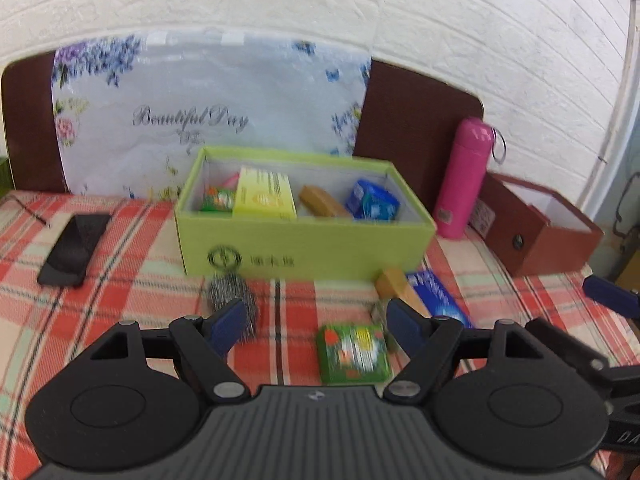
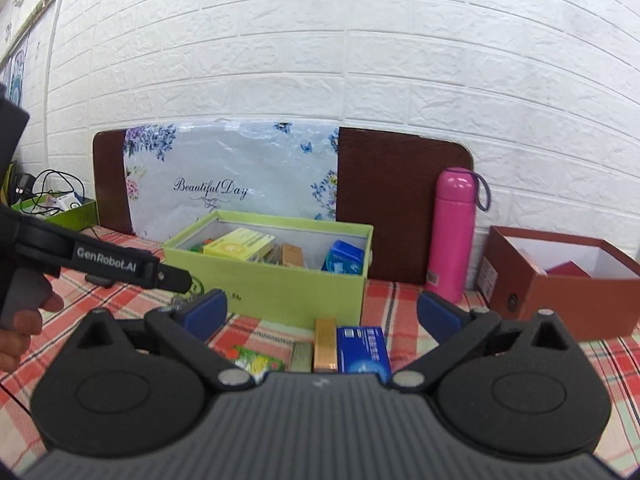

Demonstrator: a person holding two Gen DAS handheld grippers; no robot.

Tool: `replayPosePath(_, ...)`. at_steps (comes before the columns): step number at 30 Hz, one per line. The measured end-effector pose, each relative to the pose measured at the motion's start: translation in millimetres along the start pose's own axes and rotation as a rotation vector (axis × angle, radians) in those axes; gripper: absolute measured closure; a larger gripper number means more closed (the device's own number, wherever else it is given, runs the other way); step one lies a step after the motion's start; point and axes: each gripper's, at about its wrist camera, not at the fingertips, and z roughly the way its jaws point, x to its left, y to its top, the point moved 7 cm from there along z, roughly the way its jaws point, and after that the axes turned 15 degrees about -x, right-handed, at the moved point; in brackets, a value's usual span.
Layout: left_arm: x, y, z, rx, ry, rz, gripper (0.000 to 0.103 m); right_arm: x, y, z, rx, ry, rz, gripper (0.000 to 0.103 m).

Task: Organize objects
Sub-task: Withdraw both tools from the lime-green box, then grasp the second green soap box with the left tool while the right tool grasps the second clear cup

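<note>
Both left gripper (image 1: 316, 322) and right gripper (image 2: 320, 312) jaws gape wide, empty, before the matte green cardboard box (image 1: 304, 240).

Left wrist view is motion-blurred; lettering on the green box (image 1: 304, 248) is unreadable. In the right view, the gripper body hides the blue carton's (image 2: 362, 350) lower end.

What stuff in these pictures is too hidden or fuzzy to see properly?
- Green floral packet: right wrist view, mostly hidden behind the right hand-held gripper body.
- Lime green cardboard box: left wrist view, its printed label is too blurred to read.
- Silvery wire scrubber: left wrist view, blurred and partly behind a blue finger pad.
- Brown cardboard box: right wrist view, walls hide most contents.
</note>
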Motion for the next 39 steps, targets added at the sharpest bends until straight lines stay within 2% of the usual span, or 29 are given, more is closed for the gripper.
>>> replayPosePath(5, -3, -43, 2, 0.083, -0.004, -0.029, 0.023, -3, -34, -24, 0.06, -0.026, 0.03, 0.0)
replayPosePath(7, -7, -52, 9, 0.091, 0.003, -0.034, 0.023, -6, -48, -29, 0.089, -0.04, 0.048, 0.0)
replayPosePath(9, -16, -56, 22, 0.077, 0.004, -0.004, 0.023, -9, -60, -32, 0.118, -0.056, 0.068, 0.0)
replayPosePath(12, -25, -60, 52, 0.062, 0.046, 0.029, 0.022, -17, -69, -35, 0.134, -0.085, 0.089, 0.0)
replayPosePath(17, -31, -72, 98, 0.141, 0.06, 0.019, 0.022, -34, -76, -36, 0.147, -0.119, 0.063, 0.0)
replayPosePath(19, -32, -72, 100, 0.112, 0.045, 0.071, 0.029, -42, -79, -32, 0.152, -0.13, 0.063, 0.0)
replayPosePath(20, -30, -73, 98, 0.112, 0.037, 0.077, 0.039, -45, -80, -30, 0.155, -0.135, 0.065, 0.0)
replayPosePath(24, -22, -75, 74, 0.131, -0.008, 0.053, 0.04, -64, -86, -4, 0.157, -0.145, 0.071, 0.001)
replayPosePath(30, -7, -86, 34, 0.128, -0.009, 0.041, 0.04, -93, -108, 54, 0.229, -0.182, 0.07, 0.021)
replayPosePath(31, -5, -87, 30, 0.128, -0.009, 0.043, 0.04, -96, -111, 60, 0.241, -0.183, 0.085, 0.031)
replayPosePath(32, -5, -88, 27, 0.128, -0.008, 0.05, 0.04, -98, -114, 62, 0.258, -0.182, 0.101, 0.051)
replayPosePath(33, -5, -89, 24, 0.131, -0.009, 0.062, 0.04, -98, -117, 62, 0.278, -0.181, 0.115, 0.058)
replayPosePath(35, -4, -90, 20, 0.135, -0.015, 0.079, 0.04, -93, -118, 52, 0.277, -0.174, 0.137, 0.057)
replayPosePath(39, -3, -93, 10, 0.145, -0.02, 0.104, 0.039, -63, -116, 23, 0.291, -0.096, 0.16, 0.058)
